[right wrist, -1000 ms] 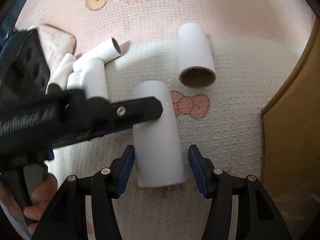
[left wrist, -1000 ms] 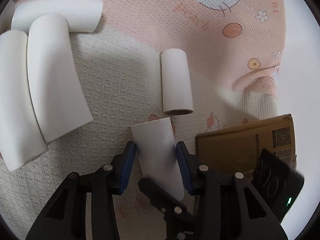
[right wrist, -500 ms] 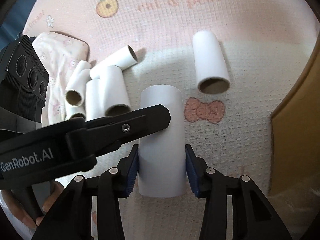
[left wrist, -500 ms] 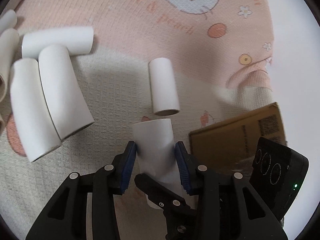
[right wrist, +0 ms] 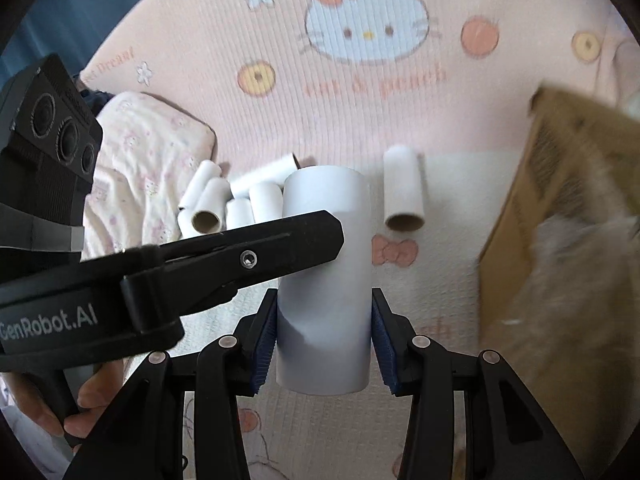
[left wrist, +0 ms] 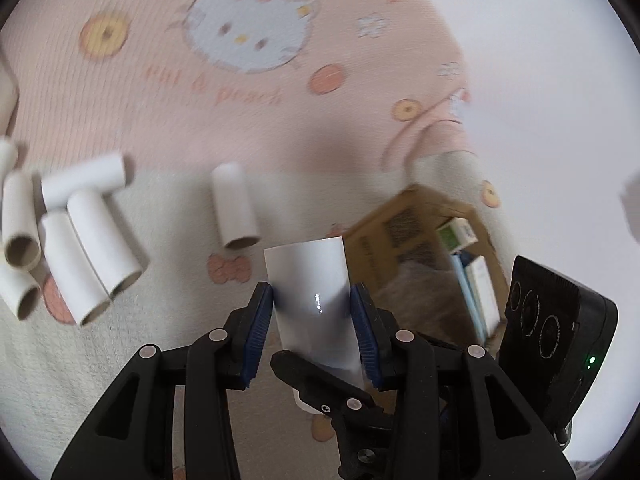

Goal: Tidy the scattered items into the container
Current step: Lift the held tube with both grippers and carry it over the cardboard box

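We see a pink and cream waffle-knit blanket with a cartoon cat print [right wrist: 360,128] covering the whole surface. The brown cardboard box [right wrist: 532,216] sits open at its right side. A pile of white cardboard tubes [left wrist: 76,248] lies left, 1 loose white tube [right wrist: 403,194] between pile and box. Both grippers clamp the same white cardboard tube [right wrist: 324,280], which is clear of the blanket: right gripper [right wrist: 324,340] pinches its near end, left gripper [left wrist: 312,336] the other, pads pressed on both sides.
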The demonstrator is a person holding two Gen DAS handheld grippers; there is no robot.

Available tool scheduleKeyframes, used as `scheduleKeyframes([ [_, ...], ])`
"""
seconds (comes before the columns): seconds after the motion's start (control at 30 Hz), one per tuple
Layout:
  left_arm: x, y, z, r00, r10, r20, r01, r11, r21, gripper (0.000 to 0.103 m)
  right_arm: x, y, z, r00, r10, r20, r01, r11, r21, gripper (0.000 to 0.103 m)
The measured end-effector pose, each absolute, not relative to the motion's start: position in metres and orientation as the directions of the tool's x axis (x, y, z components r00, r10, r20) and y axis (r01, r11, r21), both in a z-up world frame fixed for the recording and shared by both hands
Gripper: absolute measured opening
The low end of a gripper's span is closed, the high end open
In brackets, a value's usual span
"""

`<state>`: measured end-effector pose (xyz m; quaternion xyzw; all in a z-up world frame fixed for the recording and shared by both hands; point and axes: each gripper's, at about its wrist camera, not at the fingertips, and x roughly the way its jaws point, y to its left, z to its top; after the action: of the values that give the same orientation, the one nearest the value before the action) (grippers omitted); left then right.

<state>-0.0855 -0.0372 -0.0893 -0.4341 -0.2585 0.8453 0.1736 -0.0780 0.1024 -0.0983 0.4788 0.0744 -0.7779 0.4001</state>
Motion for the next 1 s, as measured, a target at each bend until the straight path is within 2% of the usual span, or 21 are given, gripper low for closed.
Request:
scheduleKeyframes([
  [0.47, -0.1, 0.026, -0.023, -0.513, 0.616, -0.598, -0.246, -0.773, -0.585, 0.044, -0.078, 0.157, -0.007, -0.361, -0.531, -0.767, 0.651, -0.732, 0.2, 0.042],
  [0.6, -0.125, 0.052, -0.007, -0.466, 0.661, -0.589, -0.288, -0.742, -0.605, 0.043, -0.098, 0.171, 0.009, -0.431, -0.466, -0.772, 0.656, -0.75, 0.086, 0.042],
  [0.8, -0.158, 0.1, 0.009, -0.407, 0.668, -0.623, -0.364, -0.744, -0.561, 0.043, -0.14, 0.196, 0.016, -0.427, -0.429, -0.796, 0.641, -0.765, 0.069, 0.042],
  [1.0, -0.186, 0.132, -0.006, -0.314, 0.696, -0.646, -0.358, -0.717, -0.598, 0.043, -0.171, 0.226, 0.004, -0.378, -0.403, -0.833, 0.599, -0.793, 0.112, 0.042],
])
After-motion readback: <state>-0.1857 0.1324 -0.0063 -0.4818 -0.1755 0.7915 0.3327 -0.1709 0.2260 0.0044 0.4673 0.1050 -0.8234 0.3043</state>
